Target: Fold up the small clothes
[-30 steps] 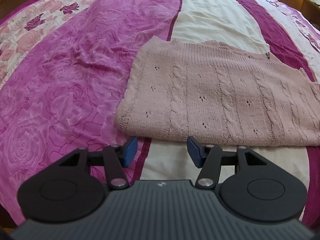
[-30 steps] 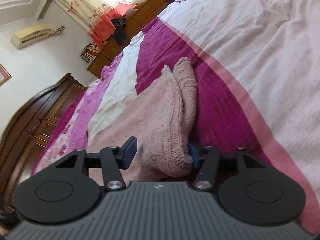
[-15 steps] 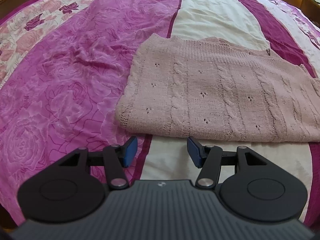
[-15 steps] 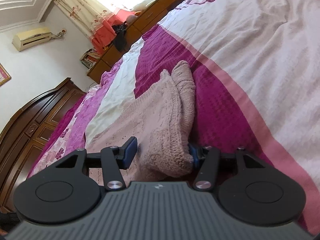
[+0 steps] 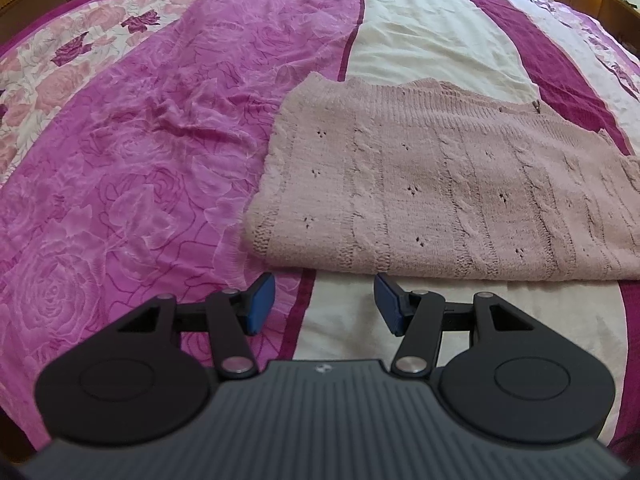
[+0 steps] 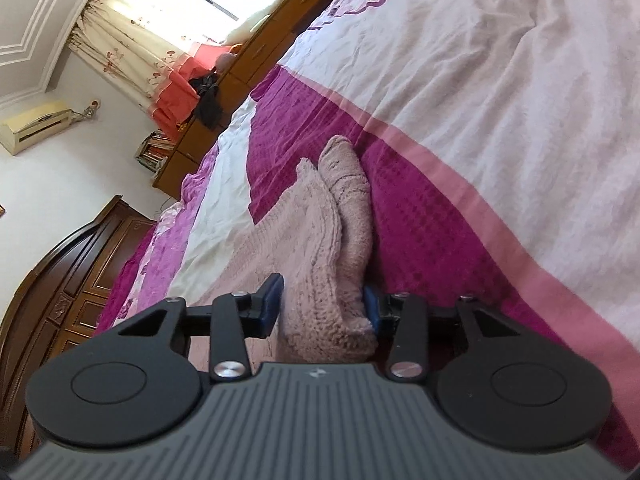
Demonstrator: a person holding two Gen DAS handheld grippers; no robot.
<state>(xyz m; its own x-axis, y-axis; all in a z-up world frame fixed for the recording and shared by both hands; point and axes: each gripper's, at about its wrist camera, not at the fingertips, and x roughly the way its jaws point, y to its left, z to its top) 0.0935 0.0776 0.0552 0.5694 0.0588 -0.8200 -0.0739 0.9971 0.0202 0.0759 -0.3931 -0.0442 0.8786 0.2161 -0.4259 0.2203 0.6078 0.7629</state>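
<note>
A pale pink cable-knit sweater (image 5: 440, 188) lies folded flat on the bed, its thick folded edge facing me. My left gripper (image 5: 324, 304) hovers open just short of that near edge, with nothing between its blue pads. In the right wrist view, the sweater's folded end (image 6: 328, 256) runs between the fingers of my right gripper (image 6: 320, 312). That gripper is tilted sideways and open; its right pad touches the knit, while the left pad stands a little apart from it.
The bed is covered by a striped bedspread (image 5: 132, 184) in magenta, cream and rose print, wrinkled at the left. A dark wooden wardrobe (image 6: 68, 280), a long wooden dresser (image 6: 248, 56), a curtained window and a wall air conditioner (image 6: 32, 126) lie beyond the bed.
The left gripper has drawn back slightly from the sweater's edge. The right gripper has shifted a little along the sweater's end; both stayed open.
</note>
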